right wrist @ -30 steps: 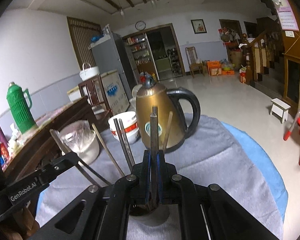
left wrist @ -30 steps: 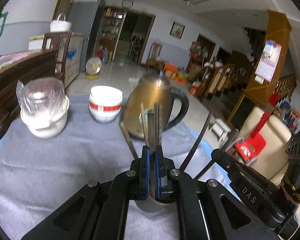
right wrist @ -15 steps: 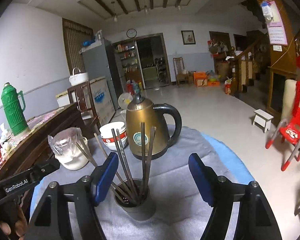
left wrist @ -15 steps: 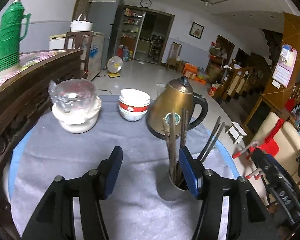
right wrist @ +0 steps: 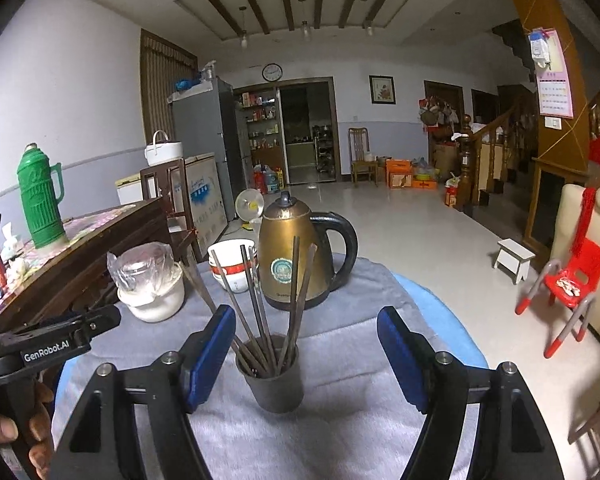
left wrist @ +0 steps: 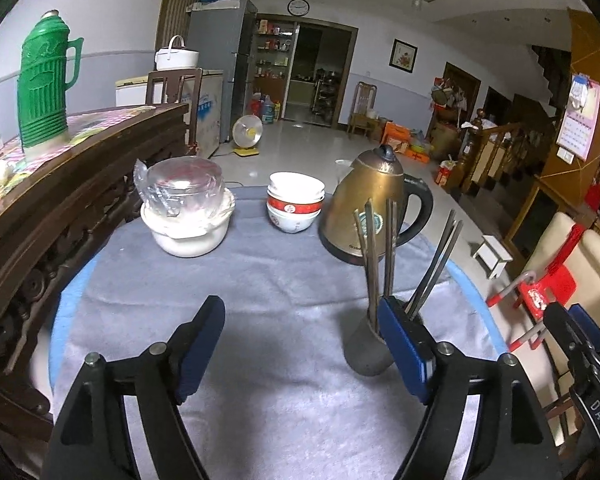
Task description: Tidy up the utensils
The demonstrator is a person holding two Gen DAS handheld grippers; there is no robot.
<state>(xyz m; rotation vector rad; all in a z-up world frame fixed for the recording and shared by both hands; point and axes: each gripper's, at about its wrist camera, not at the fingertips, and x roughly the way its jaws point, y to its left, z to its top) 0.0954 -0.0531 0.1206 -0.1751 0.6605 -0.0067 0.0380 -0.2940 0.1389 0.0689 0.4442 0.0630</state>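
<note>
right tool (right wrist: 306, 350) spread wide, empty, cup (right wrist: 275, 376) dead ahead between fingers | left tool (left wrist: 300, 348) spread, empty, cup off right finger | chopsticks (right wrist: 260, 304) upright, mid-worktop | right nearer

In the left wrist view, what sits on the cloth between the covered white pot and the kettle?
A stack of bowls sits between the pot and the kettle, apart from both; the left wrist view shows it.

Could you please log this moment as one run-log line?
left gripper: open | right gripper: open | chopsticks: in cup | phase: released
</note>
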